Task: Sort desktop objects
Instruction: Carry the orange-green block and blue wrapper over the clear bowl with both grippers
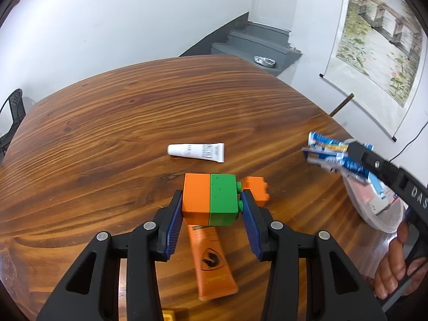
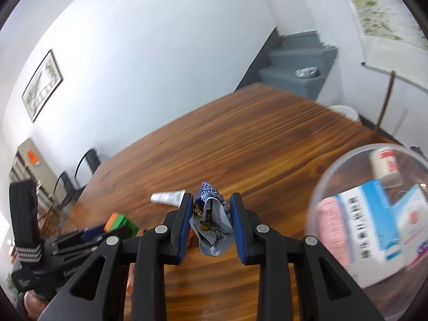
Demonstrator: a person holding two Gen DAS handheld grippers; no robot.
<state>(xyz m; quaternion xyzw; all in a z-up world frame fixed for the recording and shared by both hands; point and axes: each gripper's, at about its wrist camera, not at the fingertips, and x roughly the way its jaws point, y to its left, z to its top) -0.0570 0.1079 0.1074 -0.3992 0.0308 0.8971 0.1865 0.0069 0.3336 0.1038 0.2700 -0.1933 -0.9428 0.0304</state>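
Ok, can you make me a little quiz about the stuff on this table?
1. True or false: the left gripper holds joined orange and green plastic blocks.
2. What does the right gripper hold? A white tube, B crumpled blue-and-white wrapper, C yellow ball.
3. What lies under the blocks on the wooden table?

Key: 1 true. 2 B. 3 The flat orange tube.

Orange-and-green block (image 1: 210, 200), white tube (image 1: 196, 152), orange tube (image 1: 214, 262) — blue-and-white printed wrapper (image 2: 211, 222), brown streaked table (image 1: 133, 123)
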